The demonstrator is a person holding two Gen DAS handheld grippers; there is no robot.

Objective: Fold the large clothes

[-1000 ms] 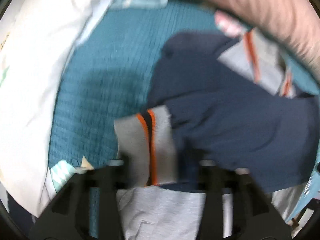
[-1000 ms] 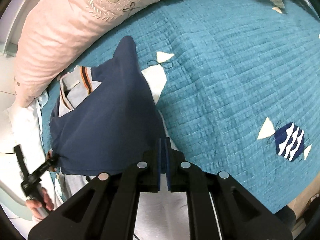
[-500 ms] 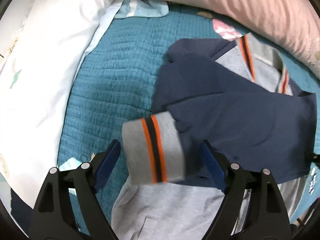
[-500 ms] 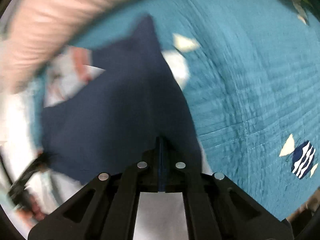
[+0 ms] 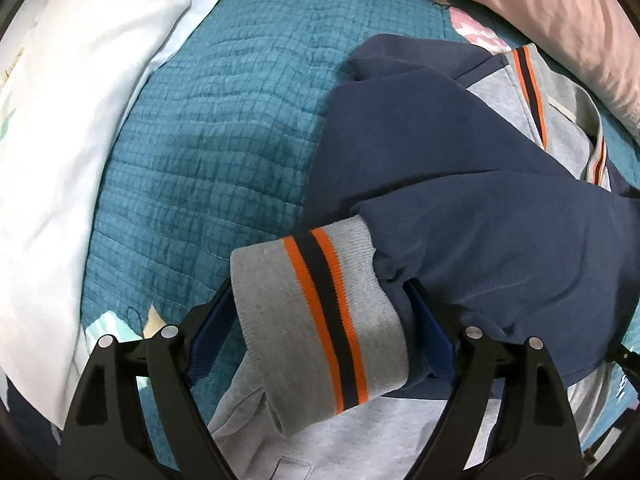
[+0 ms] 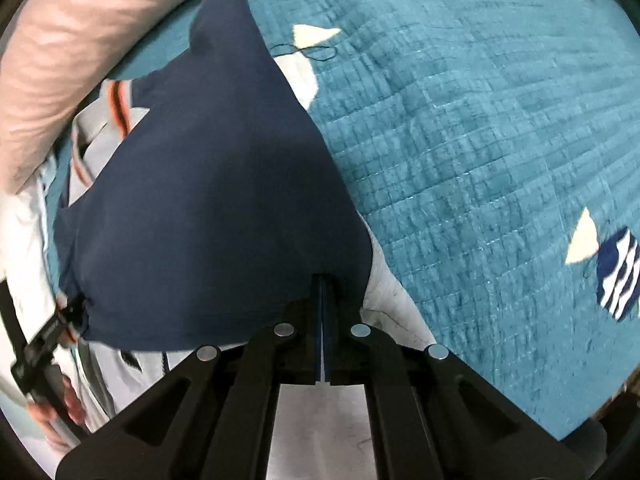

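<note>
A navy and grey sweatshirt with orange-striped trim lies on a teal quilted bedspread. Its navy sleeves are folded across the grey body. My left gripper is open, its blue pads either side of the grey striped cuff, which lies loose between them. My right gripper is shut on the navy sleeve fabric of the same sweatshirt. The left gripper shows at the left edge of the right wrist view, by the other sleeve end.
A long pink pillow runs along the far side of the bed, also in the right wrist view. A white pillow lies to the left. The bedspread stretches bare to the right, with fish-shaped patches.
My left gripper opened and let the striped cuff rest on the garment. My right gripper stayed shut on the navy fabric and moved it further across the sweatshirt.
</note>
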